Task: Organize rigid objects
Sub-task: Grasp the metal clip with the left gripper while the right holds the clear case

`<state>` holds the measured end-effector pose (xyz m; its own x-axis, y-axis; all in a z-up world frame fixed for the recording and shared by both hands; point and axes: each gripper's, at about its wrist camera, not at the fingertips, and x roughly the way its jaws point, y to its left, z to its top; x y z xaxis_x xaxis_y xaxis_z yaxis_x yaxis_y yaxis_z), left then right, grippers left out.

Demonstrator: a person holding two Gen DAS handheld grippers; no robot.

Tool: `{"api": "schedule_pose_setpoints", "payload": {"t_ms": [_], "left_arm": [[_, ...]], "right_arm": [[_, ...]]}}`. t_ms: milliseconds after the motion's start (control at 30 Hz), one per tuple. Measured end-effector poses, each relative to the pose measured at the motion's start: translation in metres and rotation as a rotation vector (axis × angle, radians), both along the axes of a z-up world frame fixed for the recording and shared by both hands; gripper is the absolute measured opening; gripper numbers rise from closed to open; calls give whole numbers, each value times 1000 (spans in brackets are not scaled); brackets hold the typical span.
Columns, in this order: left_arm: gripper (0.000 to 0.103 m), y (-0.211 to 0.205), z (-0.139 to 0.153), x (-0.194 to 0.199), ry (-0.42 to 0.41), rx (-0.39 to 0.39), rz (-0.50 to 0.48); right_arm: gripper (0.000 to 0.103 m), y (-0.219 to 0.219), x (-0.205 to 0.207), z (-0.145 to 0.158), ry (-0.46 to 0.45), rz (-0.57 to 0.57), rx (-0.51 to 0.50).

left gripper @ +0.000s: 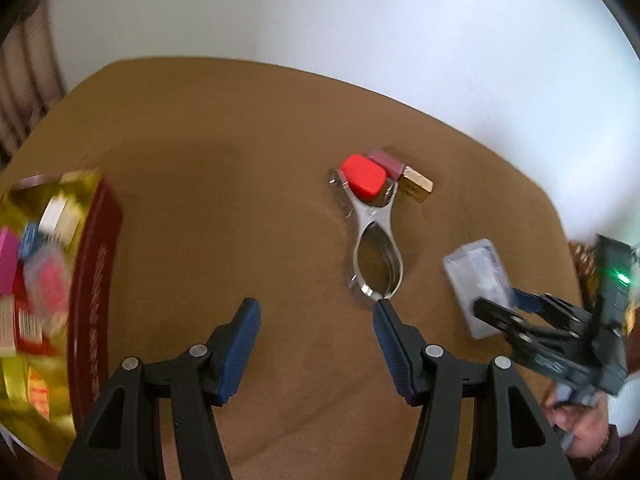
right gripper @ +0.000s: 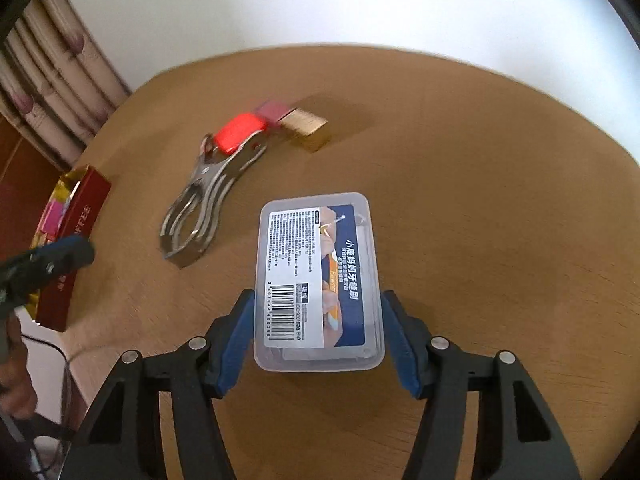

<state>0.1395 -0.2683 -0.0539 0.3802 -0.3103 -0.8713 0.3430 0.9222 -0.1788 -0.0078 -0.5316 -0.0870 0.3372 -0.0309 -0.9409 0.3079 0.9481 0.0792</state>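
A clear plastic box with a blue printed label (right gripper: 318, 280) lies on the brown table (right gripper: 500, 208), between my right gripper's (right gripper: 318, 304) two blue fingers, which stand close on either side of it. It also shows in the left wrist view (left gripper: 478, 280) with the right gripper (left gripper: 500, 308) around it. My left gripper (left gripper: 316, 312) is open and empty over the table, its right fingertip (left gripper: 386, 310) near a metal clamp with a red pad (left gripper: 370, 232). A pink block (left gripper: 386, 162) and a gold block (left gripper: 418, 186) lie by the clamp's head.
A red box lined in gold (left gripper: 92, 280) stands at the table's left edge with several small colourful items inside; it also shows in the right wrist view (right gripper: 76, 232). The clamp (right gripper: 208, 196) and gold block (right gripper: 308, 130) lie left of and beyond the clear box.
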Motion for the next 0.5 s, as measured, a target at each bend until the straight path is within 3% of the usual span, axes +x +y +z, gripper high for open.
{"api": "schedule_pose_setpoints", "payload": {"t_ms": [200,500], "left_arm": [[60,-41,-10,15,-60,113,-87],[59,-55,-43,44,35,114,-103]], "right_arm": [[58,-21,-50,5,-70,-51,-12],[60,-32,-64,5,-121,-76,28]]}}
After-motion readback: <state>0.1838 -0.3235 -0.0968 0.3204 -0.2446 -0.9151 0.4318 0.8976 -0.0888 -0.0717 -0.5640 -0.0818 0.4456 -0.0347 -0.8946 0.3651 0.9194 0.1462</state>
